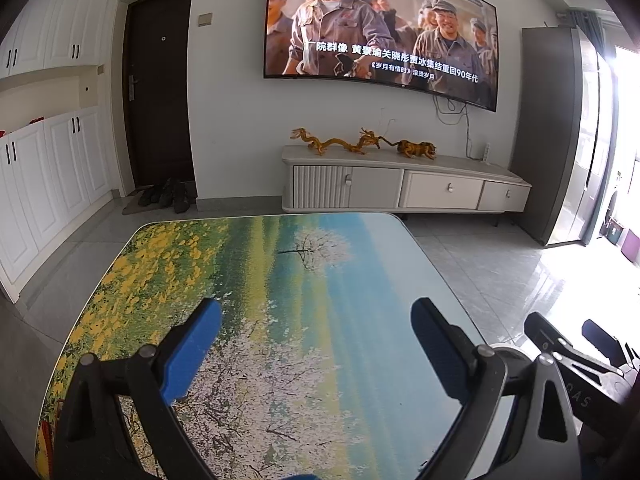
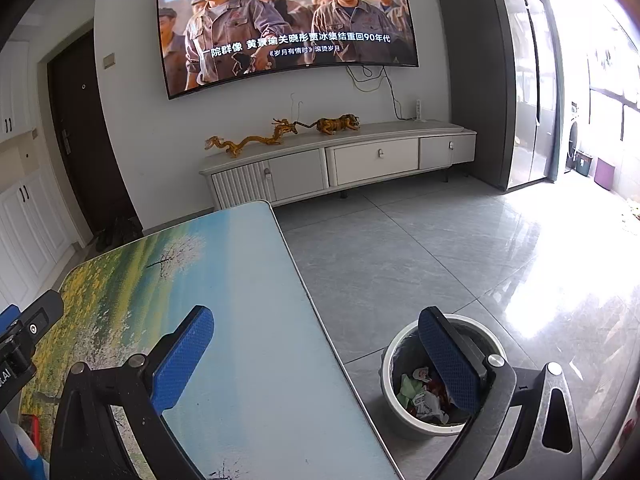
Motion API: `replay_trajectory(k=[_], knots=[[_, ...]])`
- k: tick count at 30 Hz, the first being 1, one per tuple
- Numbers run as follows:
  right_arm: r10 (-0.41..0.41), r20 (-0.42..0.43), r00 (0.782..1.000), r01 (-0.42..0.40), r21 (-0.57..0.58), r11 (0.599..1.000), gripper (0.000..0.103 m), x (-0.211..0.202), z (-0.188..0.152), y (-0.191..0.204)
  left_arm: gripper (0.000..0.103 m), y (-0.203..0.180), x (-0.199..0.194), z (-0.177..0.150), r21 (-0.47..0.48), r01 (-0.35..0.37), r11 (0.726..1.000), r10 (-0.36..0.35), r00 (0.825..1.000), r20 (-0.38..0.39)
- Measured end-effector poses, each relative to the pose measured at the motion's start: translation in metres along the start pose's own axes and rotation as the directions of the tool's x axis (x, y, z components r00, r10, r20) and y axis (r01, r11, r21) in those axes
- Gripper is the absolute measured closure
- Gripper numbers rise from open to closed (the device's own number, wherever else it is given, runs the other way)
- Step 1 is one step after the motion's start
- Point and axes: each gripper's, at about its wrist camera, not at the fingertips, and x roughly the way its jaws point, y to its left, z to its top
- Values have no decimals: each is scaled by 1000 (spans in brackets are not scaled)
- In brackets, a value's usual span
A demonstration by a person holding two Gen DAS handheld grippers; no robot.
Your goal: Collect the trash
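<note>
A round white trash bin with a dark liner stands on the floor to the right of the table, holding crumpled wrappers and paper. My right gripper hangs open over the table's right edge, its right blue pad in front of the bin, nothing between the fingers. My left gripper is open above the table, which has a printed landscape top, and holds nothing. The right gripper's black body shows at the right in the left wrist view. No loose trash shows on the tabletop.
A white TV cabinet with golden dragon and tiger figures stands against the far wall under a wall-mounted TV. A dark door and white cupboards are at the left. A grey fridge and bright tiled floor lie to the right.
</note>
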Motion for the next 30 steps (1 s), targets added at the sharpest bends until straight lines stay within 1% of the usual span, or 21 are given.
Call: replay_trajectory(k=[13,30], knots=[[-3,-4,1000,3,-8,1000,0,0,-2,-1,7,-1,0,1,-6,29,1000,-29,999,-14],[-15,-10,1000,15,-12,1000,0,2,-4,-3,7,0,1,-1,-7,44,999,-44,999,-25]])
